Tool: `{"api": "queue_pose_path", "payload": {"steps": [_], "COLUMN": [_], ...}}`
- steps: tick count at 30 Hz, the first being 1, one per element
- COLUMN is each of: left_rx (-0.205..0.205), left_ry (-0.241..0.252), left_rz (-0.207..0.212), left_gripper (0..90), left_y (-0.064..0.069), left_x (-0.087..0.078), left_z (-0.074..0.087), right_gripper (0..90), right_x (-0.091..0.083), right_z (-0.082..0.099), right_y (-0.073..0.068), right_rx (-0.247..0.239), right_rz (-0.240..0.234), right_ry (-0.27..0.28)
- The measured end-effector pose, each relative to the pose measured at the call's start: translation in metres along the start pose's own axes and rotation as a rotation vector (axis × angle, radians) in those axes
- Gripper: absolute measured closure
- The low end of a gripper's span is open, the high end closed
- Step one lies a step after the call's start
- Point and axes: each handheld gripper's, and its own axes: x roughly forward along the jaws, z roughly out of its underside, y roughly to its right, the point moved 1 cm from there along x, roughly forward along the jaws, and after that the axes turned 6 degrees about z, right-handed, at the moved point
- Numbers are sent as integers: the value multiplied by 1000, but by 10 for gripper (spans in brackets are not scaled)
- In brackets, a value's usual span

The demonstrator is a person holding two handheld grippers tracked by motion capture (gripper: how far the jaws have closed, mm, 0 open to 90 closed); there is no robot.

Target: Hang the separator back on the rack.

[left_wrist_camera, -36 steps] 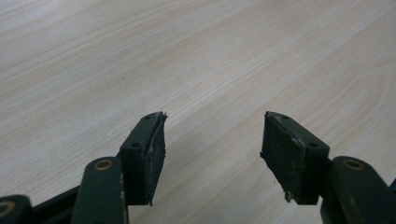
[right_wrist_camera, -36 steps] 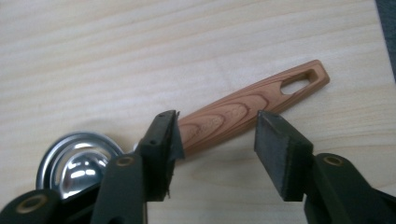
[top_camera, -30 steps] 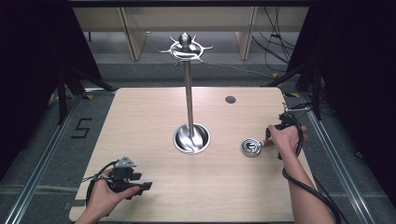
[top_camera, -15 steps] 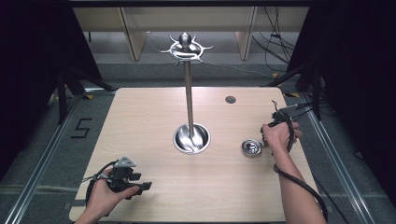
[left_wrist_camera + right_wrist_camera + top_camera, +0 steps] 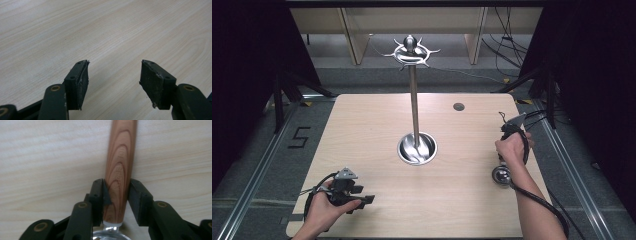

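In the high view, the surface [image 5: 362, 130] is carrying a tall metal stand [image 5: 414, 107] with a round base near its middle and a crown of hooks at the top; a small dark hole [image 5: 458, 106] is lying in the surface towards the far right; the left gripper [image 5: 362, 199] is resting at the near left, held in the person's left hand [image 5: 324, 210], well apart from the stand; the right gripper [image 5: 502, 162] is pointing down at the right edge of the surface, under the right hand [image 5: 511, 149]; a shiny metal ladle bowl [image 5: 501, 175] is lying on the surface just beside and below that hand, well apart from the stand's base.

In the left gripper view, the left gripper [image 5: 113, 80] is standing wide with nothing between its jaws; bare pale wood is lying beyond them.

In the right gripper view, the right gripper [image 5: 117, 195] is holding the ladle's wooden handle [image 5: 121, 162]; its jaws have just been closing, and both pads are now pressing on the handle's sides near the end that joins the metal; the handle is running straight away from the camera, lying along the surface; the rim of the metal bowl [image 5: 110, 235] is showing at the bottom, between the jaws.
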Motion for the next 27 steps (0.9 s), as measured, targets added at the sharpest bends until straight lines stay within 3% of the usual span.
{"api": "queue_pose_path", "payload": {"steps": [1, 2, 3, 5, 6, 7, 8, 10, 13, 18, 19, 22, 23, 25, 26, 27], "left_rx": [0, 0, 0, 4, 4, 1, 1, 1, 1, 2, 3, 3, 4, 4, 3, 9], "left_ry": [-1, -1, -3, -6, -6, -3, -3, -3, -3, -3, -4, -3, -5, -5, -2, -7], "left_rz": [1, 1, 1, 1, 1, -1, 0, 0, 0, -1, -4, -1, -12, -11, -11, -3], "left_gripper": [390, 390, 390, 390, 390, 390, 390, 390, 390, 389, 390, 390, 390, 390, 390, 390], "left_y": [0, 0, 0, 0, 0, 0, 0, 0, 0, 0, 0, 0, 0, 0, 0, -1], "left_x": [0, 0, 0, 0, 0, 0, 0, 0, 0, 0, 0, 0, 0, 0, -1, -1], "left_z": [0, 0, 0, 0, 0, 0, 0, 0, 0, 0, 0, 0, 0, 0, 0, 0], "right_gripper": [681, 681, 680, 656, 656, 633, 622, 614, 606, 661, 668, 678, 690, 690, 691, 691], "right_x": [-2, -2, -2, -2, -2, -4, -4, -4, -2, -2, 1, 1, 1, 1, 2, 2], "right_z": [1, 1, 1, 3, 3, 4, 4, 5, 7, 10, 12, 11, 13, 13, 15, 16], "right_y": [-6, -6, -2, -1, -1, -7, -7, -10, -12, -15, -13, -15, -10, -10, -8, -7], "right_rx": [59, 59, -7, -61, -61, -23, -44, -31, -80, -84, -114, -81, -163, -160, -173, -195], "right_rz": [-10, -10, -5, 7, 7, 17, 20, 18, 43, 60, 67, 52, 55, 51, 8, 10], "right_ry": [-28, -28, -26, -20, -20, -37, -33, -33, -25, -38, -5, 0, -1, -3, 18, 30]}}
